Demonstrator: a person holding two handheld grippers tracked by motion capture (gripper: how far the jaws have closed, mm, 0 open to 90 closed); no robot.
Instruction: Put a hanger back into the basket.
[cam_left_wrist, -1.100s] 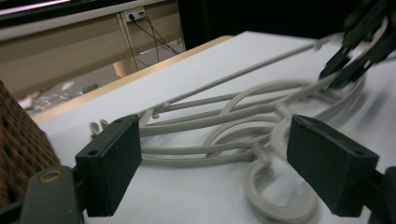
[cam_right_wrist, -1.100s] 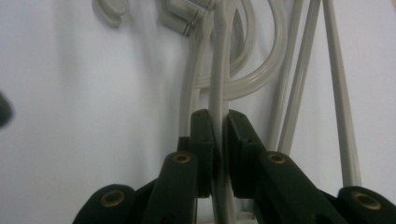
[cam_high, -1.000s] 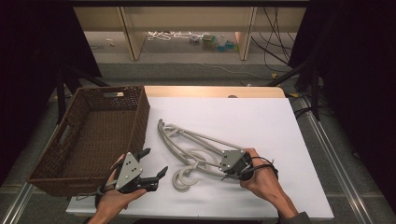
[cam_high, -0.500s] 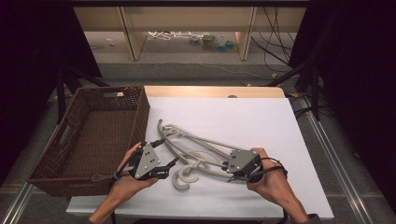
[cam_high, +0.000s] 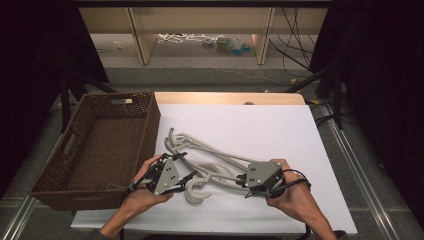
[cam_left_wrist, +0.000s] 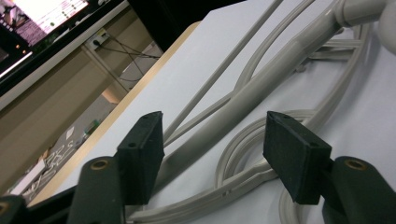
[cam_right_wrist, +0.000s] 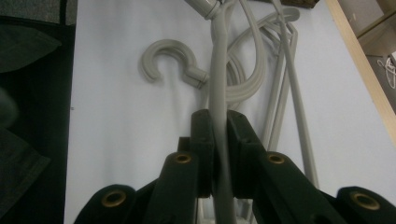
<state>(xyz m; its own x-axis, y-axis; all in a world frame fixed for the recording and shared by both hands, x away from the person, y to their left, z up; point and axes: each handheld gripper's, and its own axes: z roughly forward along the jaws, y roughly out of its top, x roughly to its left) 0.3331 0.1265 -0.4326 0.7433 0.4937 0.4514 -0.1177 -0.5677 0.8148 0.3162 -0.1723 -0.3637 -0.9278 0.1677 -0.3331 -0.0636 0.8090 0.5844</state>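
Several grey plastic hangers (cam_high: 220, 156) lie tangled on the white table (cam_high: 285, 130). My right gripper (cam_high: 242, 182) is shut on one hanger's arm (cam_right_wrist: 218, 70), which runs up between the jaws of the right gripper (cam_right_wrist: 219, 128). A hook (cam_right_wrist: 164, 52) lies to the left of that arm. At the pile's left end my left gripper (cam_high: 187, 166) has just been closing. In the left gripper view the left gripper (cam_left_wrist: 214, 140) stands open, with a thick hanger arm (cam_left_wrist: 261, 88) between its jaws and clear of both pads.
A brown wicker basket (cam_high: 151, 120) stands at the table's left, close beside my left hand. Another hanger hook (cam_high: 196, 193) lies near the front edge between the two grippers. Shelves and cables are on the floor beyond the table.
My left gripper has moved right from beside the basket to the hangers' left end, and its jaws have narrowed. The right gripper has risen slightly with the hanger arm in it.
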